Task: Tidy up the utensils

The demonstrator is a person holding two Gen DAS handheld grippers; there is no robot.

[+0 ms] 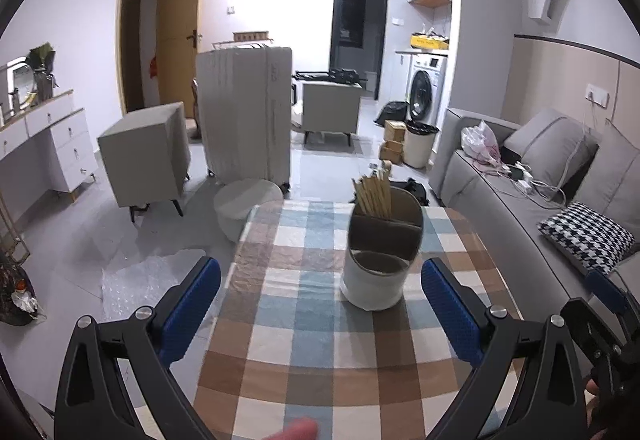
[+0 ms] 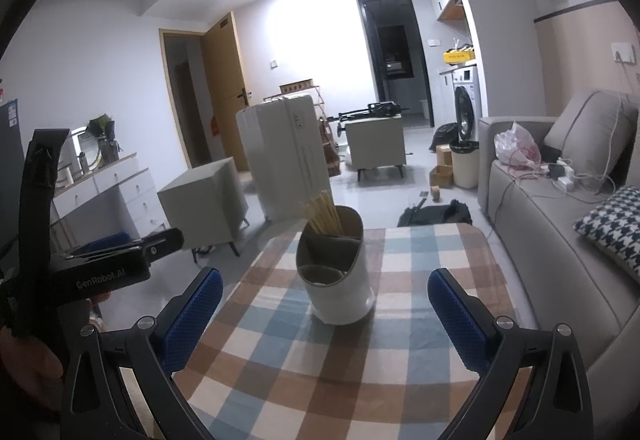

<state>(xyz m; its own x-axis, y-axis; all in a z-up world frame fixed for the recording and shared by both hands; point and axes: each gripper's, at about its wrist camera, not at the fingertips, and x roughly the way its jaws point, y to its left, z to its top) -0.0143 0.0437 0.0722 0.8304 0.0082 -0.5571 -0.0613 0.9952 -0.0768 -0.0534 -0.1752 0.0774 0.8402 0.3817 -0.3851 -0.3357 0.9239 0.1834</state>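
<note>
A white utensil holder [image 1: 378,264] [image 2: 340,280] with two compartments stands on the checked tablecloth [image 1: 304,340] [image 2: 360,360]. Its back compartment holds a bundle of wooden chopsticks [image 1: 372,194] [image 2: 324,218]; the front compartment looks empty. My left gripper [image 1: 320,304] is open above the table, the holder beyond and between its blue pads, nothing held. My right gripper [image 2: 325,312] is also open and empty, the holder just ahead between its fingers. The left gripper's black body [image 2: 100,268] shows at the left of the right wrist view.
A grey sofa [image 1: 540,208] [image 2: 560,232] with a houndstooth cushion [image 1: 588,236] runs along the table's right side. A round stool [image 1: 244,206] stands at the far left corner. A white suitcase [image 1: 244,112], grey cabinets [image 1: 144,152] and a bin [image 1: 420,144] stand on the floor beyond.
</note>
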